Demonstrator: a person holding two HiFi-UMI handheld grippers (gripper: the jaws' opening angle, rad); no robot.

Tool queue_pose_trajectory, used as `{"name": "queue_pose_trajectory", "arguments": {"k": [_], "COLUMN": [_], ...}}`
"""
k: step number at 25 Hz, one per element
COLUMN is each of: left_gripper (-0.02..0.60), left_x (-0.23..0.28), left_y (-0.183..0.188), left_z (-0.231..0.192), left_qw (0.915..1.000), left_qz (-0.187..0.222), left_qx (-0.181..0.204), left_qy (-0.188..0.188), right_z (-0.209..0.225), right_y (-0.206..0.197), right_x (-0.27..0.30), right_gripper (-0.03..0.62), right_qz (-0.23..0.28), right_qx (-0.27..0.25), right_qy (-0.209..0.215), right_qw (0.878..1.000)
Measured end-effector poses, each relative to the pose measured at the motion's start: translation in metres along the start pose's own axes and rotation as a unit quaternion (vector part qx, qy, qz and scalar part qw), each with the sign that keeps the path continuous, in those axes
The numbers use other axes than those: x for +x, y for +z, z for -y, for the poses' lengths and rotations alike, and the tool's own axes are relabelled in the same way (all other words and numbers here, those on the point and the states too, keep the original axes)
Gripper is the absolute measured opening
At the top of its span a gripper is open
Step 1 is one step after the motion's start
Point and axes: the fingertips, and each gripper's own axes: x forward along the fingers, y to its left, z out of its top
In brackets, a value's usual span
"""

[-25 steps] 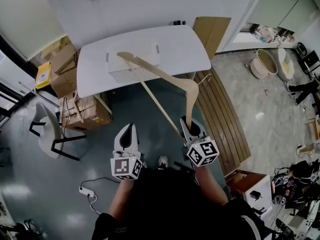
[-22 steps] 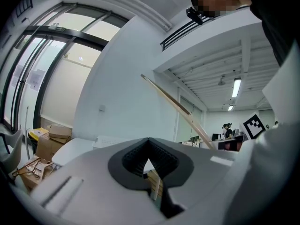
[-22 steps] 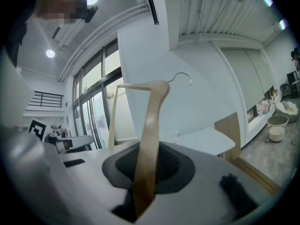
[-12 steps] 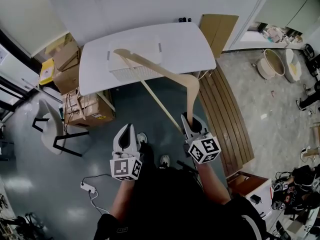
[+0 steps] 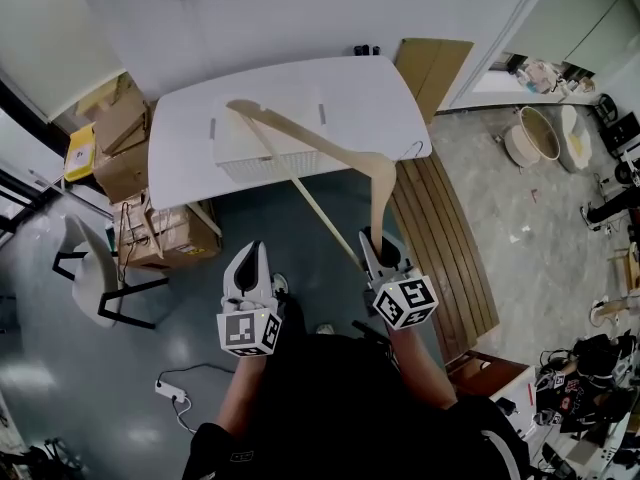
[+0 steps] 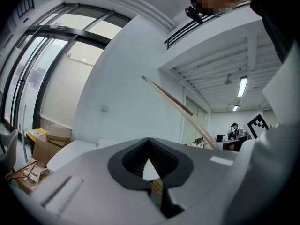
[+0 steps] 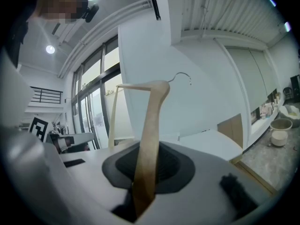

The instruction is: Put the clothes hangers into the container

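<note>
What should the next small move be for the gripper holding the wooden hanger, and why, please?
Probably carry the right gripper forward toward the table. Its jaws clamp one end of the wooden hanger, whose far end appears over the white container, but floor shows between gripper and table, so releasing now seems too early.

Pale wooden hanger (image 5: 330, 144) slants, one tip over the white container (image 5: 240, 164).

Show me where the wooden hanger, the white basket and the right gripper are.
wooden hanger (image 5: 310, 138), head view, middle of its long arm.
white basket (image 5: 245, 168), head view, its front wall.
right gripper (image 5: 380, 238), head view, between its fingertips.
</note>
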Motion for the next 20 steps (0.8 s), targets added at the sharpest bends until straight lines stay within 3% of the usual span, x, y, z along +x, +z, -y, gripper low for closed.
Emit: {"name": "queue_pose_trajectory", "arguments": {"k": [20], "left_gripper": [0.006], "left_x": [0.114], "left_y": [0.022], "left_z": [-0.126], "left_qw": [0.9994], "left_qz": [-0.017], "left_qx": [-0.022], "left_qy": [-0.021], "right_z": [-0.004], "right_y": [0.029], "right_x": [0.161], "right_gripper": [0.064], "right_qz": [-0.024], "right_qx": [-0.014], "right_qy": [-0.030], "right_qw": [0.999]}}
